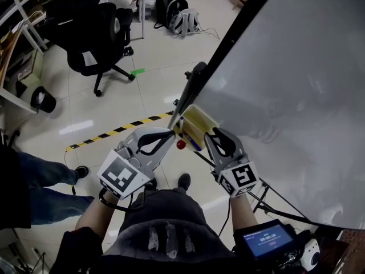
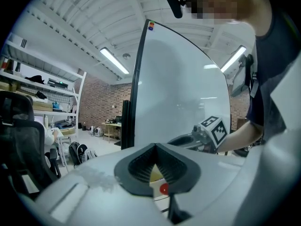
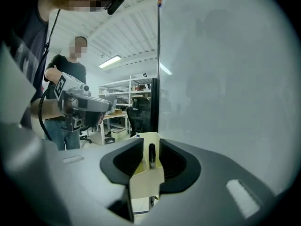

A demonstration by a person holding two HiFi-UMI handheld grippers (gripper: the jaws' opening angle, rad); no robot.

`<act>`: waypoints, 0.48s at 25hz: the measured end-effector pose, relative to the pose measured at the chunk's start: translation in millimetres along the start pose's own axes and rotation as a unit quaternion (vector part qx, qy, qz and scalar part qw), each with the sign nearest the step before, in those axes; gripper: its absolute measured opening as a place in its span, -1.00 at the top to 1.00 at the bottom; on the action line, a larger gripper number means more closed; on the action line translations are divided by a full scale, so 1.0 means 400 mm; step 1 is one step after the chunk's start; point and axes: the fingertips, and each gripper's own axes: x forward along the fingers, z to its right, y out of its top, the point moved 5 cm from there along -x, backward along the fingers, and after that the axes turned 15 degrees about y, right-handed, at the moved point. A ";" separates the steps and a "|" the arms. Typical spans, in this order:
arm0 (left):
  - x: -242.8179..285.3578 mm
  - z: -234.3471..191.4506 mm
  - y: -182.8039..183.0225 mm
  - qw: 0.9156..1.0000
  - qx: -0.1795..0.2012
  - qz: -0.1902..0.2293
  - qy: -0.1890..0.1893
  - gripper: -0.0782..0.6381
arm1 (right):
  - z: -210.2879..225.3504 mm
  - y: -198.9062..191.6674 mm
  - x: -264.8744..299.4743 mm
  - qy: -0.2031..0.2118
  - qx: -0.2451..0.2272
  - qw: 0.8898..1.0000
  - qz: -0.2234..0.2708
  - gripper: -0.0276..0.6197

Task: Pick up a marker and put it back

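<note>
Small screen [image 1: 265, 237]: lit, low at the person's right side, nearest of all.
Right hand-held gripper [image 3: 151, 144]: jaws wide apart, one on each side of the marker, with a gap to each pad.
Marker [image 3: 152, 155]: black and upright in the box, between the right jaws; only its upper part shows above the box wall.
Box [image 3: 146, 182]: cream, at the whiteboard's dark edge; its front wall stands between the right jaws.
Left hand-held gripper [image 1: 170, 133]: jaws closed together on nothing, tips just beside the box's left side.
Red knob [image 1: 181, 144]: round, under the box, near the left tips.
Whiteboard [image 1: 296, 84]: white, black-framed, right behind the box.
Jeans leg [image 1: 40, 176]: a second person's, at the left.
Striped tape [image 1: 114, 131]: on the floor beyond the grippers.
Office chair [image 1: 94, 33]: black, farther back.
Bags [image 1: 177, 13]: on the floor, farthest.
</note>
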 end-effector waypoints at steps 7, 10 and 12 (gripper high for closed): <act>-0.025 -0.001 0.015 1.000 0.004 0.013 0.008 0.76 | 0.003 0.080 -0.043 -0.004 -0.018 1.000 0.021 0.54; -0.048 -0.002 0.027 1.000 0.003 0.026 0.009 0.76 | -0.024 0.129 -0.055 -0.004 -0.036 0.999 0.030 0.54; -0.064 -0.006 0.029 0.999 -0.003 0.031 0.008 0.76 | -0.050 0.155 -0.058 -0.003 -0.042 0.998 0.037 0.54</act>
